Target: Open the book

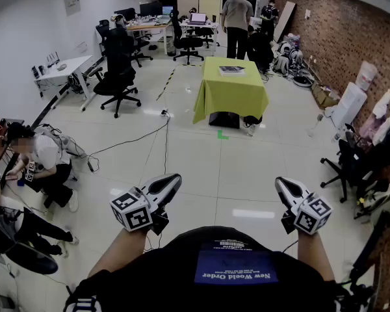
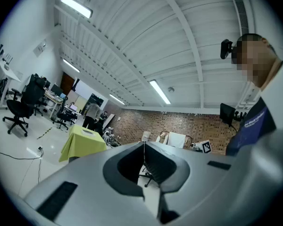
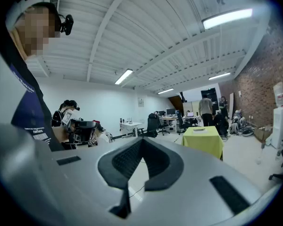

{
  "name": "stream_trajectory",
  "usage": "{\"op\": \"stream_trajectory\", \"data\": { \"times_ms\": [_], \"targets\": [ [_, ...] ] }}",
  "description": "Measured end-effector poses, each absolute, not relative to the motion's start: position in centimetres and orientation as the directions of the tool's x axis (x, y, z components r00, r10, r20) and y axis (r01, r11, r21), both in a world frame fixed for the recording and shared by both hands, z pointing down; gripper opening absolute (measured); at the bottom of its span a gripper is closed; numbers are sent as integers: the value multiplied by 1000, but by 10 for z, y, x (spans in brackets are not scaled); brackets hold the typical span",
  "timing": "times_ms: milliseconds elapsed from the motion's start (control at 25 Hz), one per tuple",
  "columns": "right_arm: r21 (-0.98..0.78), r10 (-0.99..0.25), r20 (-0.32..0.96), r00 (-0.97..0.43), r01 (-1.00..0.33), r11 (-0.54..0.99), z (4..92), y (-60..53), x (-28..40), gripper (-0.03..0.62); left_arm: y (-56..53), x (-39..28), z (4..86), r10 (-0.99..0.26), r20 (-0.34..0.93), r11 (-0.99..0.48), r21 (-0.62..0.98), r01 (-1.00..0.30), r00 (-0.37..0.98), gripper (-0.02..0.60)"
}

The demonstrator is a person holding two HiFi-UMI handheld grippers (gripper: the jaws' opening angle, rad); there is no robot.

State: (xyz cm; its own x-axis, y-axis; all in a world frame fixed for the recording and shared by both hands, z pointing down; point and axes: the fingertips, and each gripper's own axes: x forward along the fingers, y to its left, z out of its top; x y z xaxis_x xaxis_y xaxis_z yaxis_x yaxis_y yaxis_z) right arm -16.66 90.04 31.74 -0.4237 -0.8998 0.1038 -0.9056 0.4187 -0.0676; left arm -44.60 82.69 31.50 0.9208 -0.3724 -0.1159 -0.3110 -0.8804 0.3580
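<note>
Yellow-green table (image 1: 231, 99) far across the room holds the book (image 1: 232, 70), and with my left gripper (image 1: 174, 179) and right gripper (image 1: 280, 182) both closed on nothing, I could trip on the floor cable (image 1: 135, 139) while approaching.

Big open office: pale glossy tile floor (image 1: 201, 168), white wall (image 1: 26, 25) at left, brick wall (image 1: 331, 25) at right. Counter (image 1: 231, 99) w/ yellow-green cloth mid-room; black office chairs (image 1: 119, 70) + desks (image 1: 146, 26) w/ monitors (image 1: 149, 8) at back. White ribbed ceiling (image 3: 146, 27) – strip lights (image 3: 226, 17) on.
</note>
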Motion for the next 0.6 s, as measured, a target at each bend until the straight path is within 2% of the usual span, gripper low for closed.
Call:
{"op": "stream_trajectory", "data": {
  "times_ms": [400, 600],
  "targets": [
    [-67, -894, 144, -424, -905, 419, 324, 852, -237, -14, 782, -527, 337, -386, -111, -863, 395, -315, 916, 11],
    [-68, -888, 154, -433, -901, 428, 321, 824, -228, -14, 747, -529, 345, -415, -100, -844, 412, -342, 904, 11]
  ]
}}
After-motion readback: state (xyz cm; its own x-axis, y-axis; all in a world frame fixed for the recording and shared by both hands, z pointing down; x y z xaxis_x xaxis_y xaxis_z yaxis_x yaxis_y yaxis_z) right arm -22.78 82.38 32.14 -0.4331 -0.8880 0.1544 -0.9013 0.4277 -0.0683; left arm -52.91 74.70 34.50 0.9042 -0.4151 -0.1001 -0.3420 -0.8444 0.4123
